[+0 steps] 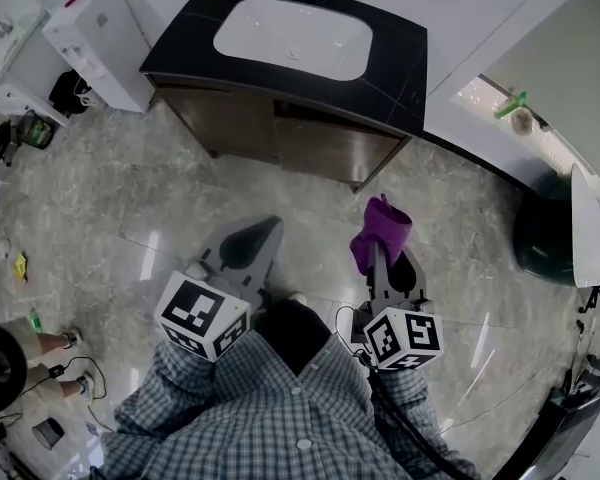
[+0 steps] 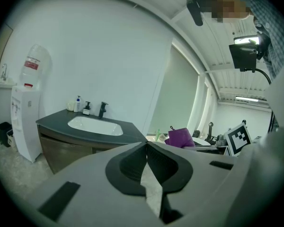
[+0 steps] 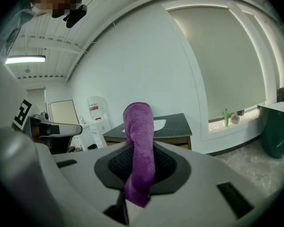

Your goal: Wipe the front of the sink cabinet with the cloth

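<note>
Head view looks down over a checked shirt [image 1: 280, 418] at two claws held out level, side by side and apart, over a glossy grey marble floor [image 1: 130, 198]. The left claw [image 1: 252, 246] is clenched with nothing in it; in the left gripper view its jaws meet along a thin seam. The right claw [image 1: 385, 260] is clamped on the purple cloth [image 1: 380, 230], which stands up between the jaws and folds over at the top, with a short tail hanging out below them in the right gripper view. Both claws point toward the sink cabinet [image 1: 280, 128], well apart from it, so the cloth is in the air and touches no surface. The cabinet has a brown wood-toned front under a black top, with a white basin [image 1: 292, 38] set into it. At the back of that top stand a black faucet [image 2: 102, 109] and small bottles [image 2: 77, 104]. A white water dispenser [image 1: 95, 38] stands just beside the cabinet on the left. To the right, a dark green bin [image 1: 540, 233] sits on the floor below a lit window ledge [image 1: 495, 93] that carries a green bottle [image 1: 512, 103].
</note>
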Available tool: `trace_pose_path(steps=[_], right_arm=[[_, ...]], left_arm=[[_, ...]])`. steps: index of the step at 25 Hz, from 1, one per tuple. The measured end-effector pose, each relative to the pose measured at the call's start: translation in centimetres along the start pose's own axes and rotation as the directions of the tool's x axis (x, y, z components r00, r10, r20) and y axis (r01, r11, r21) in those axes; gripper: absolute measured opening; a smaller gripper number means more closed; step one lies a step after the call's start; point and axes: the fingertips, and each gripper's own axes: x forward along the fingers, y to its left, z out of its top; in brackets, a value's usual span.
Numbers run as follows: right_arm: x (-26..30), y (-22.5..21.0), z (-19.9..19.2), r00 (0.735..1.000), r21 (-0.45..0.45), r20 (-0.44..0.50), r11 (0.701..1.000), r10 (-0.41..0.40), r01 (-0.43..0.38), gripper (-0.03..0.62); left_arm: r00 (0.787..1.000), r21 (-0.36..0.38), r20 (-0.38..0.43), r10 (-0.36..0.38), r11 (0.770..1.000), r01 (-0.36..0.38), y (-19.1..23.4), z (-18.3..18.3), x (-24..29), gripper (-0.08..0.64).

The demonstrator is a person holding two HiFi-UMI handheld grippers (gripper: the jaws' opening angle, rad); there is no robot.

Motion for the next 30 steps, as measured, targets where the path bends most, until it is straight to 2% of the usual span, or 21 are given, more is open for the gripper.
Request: trace_pose_path(steps=[10, 16, 23, 28, 30], right_arm=[[-1.6, -3.3, -0.5, 1.0, 0.011, -0.009, 1.0, 0.004, -0.004, 0.077], [-1.3, -4.4, -2.1, 0.999, 0.027, -0.036, 1.0, -0.004, 0.005, 0.077], [2.1, -3.6, -1.7, 0.999, 0.031, -0.044, 0.999, -0.019, 0.02, 0.077], [6.1, -2.7, 0.0, 0.999, -0.047, -0.032, 0.998, -0.04, 0.038, 0.077], [7.8, -2.5, 0.5, 0.998, -0.049, -0.023, 0.997, -0.059, 0.058, 0.077]], left_arm=[[0.999, 0.003, -0.019, 0.031, 1.0, -0.031, -2.9, -1.0, 1.2, 0.011], [0.998, -0.006, -0.033, 0.055, 0.998, -0.055, -2.6, -2.0, 1.2, 0.011], [0.998, -0.016, -0.023, 0.052, 0.998, -0.053, 1.1, -1.0, 2.5, 0.011], [1.0, -0.024, -0.029, 0.011, 1.0, -0.012, 5.3, 0.5, 4.9, 0.011], [0.999, -0.024, -0.042, -0.01, 1.0, 0.009, 7.1, 0.7, 5.8, 0.011]])
